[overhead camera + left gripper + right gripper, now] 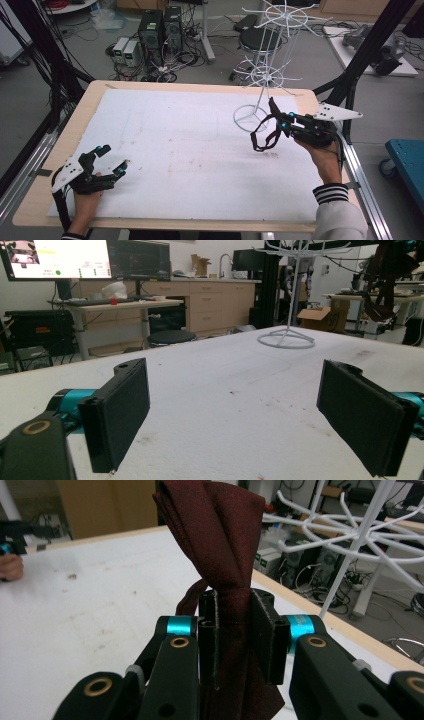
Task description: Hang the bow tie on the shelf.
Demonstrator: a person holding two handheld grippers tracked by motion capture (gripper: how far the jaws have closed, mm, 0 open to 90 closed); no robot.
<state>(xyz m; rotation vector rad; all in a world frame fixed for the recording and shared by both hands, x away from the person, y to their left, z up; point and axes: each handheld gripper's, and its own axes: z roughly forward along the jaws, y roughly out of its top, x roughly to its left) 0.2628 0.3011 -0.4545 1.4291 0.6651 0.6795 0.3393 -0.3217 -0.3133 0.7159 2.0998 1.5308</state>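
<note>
**Dark cloth pinched beside the wire rack**

Where the high view looks down on the white-covered wooden table (165, 150), the left gripper (113, 160) sits at the lower left of the frame with its jaws spread wide and nothing between them. At the right of the frame the right gripper (276, 119) is clamped on a dark red folded cloth strap (265, 135), which loops down toward the table just beside the round base of a white wire display rack (262, 75) in the upper right.

In the left gripper view, the two black padded jaws stand far apart at the lower corners, bare tabletop between them. The rack (290, 300) stands far off at upper right, and behind it monitors and wooden cabinets that the high view lacks.

In the right gripper view, the weave and dark red colour of the cloth (220, 535) show clearly: it rises folded from between jaws closed narrowly on it, with the rack's white arms (350, 535) at upper right.
</note>
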